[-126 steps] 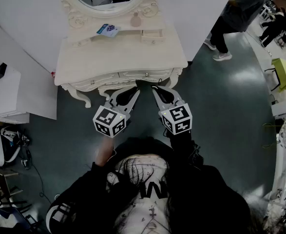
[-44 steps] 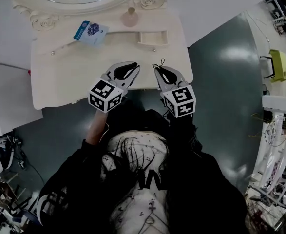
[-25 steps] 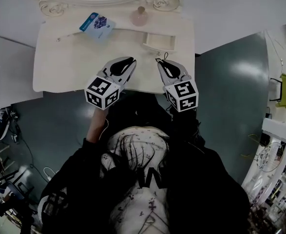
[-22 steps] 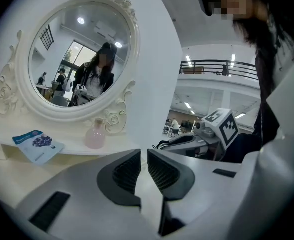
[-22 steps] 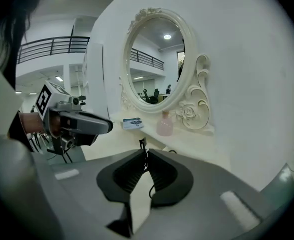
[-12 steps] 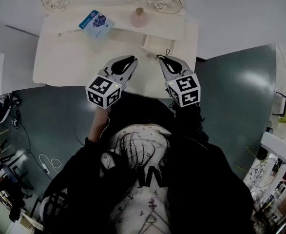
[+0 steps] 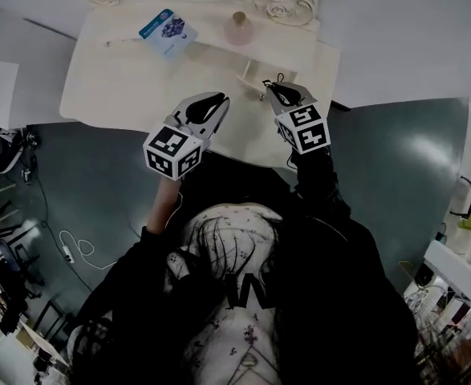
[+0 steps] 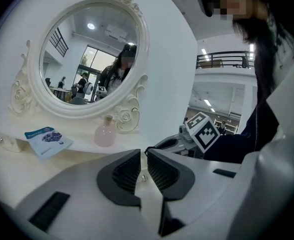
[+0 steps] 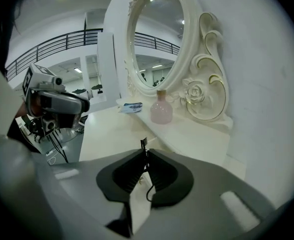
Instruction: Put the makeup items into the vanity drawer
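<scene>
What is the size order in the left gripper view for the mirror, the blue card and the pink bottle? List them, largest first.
1. mirror, by far the largest.
2. blue card.
3. pink bottle, only slightly smaller than the card; treat that pair as nearly tied.

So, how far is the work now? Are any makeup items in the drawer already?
Done: nothing visible; the blue packet and pink bottle sit on the vanity shelf. In hand: no item; left gripper and right gripper are shut, the right near the small drawer, which looks pulled out. Left: both items.
</scene>
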### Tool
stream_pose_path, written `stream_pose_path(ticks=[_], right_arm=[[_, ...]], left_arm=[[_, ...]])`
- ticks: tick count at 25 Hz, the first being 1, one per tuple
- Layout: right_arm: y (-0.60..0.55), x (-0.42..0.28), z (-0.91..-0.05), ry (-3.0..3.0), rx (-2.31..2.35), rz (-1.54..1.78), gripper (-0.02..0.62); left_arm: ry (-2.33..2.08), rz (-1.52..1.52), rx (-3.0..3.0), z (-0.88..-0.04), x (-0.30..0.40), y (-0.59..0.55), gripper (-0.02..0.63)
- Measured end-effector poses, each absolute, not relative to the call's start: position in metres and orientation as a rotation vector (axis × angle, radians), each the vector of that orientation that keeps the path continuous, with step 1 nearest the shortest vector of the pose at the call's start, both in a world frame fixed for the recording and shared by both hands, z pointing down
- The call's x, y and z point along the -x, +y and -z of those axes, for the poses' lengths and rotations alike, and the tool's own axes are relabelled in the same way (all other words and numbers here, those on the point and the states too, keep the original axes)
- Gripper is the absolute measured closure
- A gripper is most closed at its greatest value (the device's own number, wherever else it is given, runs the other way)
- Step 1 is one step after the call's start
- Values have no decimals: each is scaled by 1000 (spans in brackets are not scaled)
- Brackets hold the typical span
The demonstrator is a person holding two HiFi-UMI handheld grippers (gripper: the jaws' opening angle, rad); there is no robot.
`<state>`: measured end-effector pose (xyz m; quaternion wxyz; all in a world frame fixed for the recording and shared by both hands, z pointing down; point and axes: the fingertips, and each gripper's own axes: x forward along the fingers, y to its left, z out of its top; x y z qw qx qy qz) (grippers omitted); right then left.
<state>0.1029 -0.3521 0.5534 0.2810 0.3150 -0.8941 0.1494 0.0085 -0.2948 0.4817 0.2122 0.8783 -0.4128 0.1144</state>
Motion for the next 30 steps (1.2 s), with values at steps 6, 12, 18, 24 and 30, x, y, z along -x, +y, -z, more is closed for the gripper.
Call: stream_pose_path(ticks=[6, 12, 18, 24, 30], right_arm=[[-352, -90, -563, -2406, -677, -447, 555], [-347, -77, -517, -2518, -629, -342, 561], [-366, -86, -544, -2407, -670, -247, 561], [-360, -79, -578, -2308, -579, -192, 561], [-361, -69, -595, -2308, -563, -254, 561]], left_arm=[[-1191, -337, -2410, -482, -4, -288, 565], [-1212, -336, -2402, -481, 1, -283, 565], [-1201, -338, -2413, -481, -1, -281, 565], [-1221, -340, -2407, -477, 8, -277, 565], [-1235, -337, -2397, -479, 16, -277, 565]])
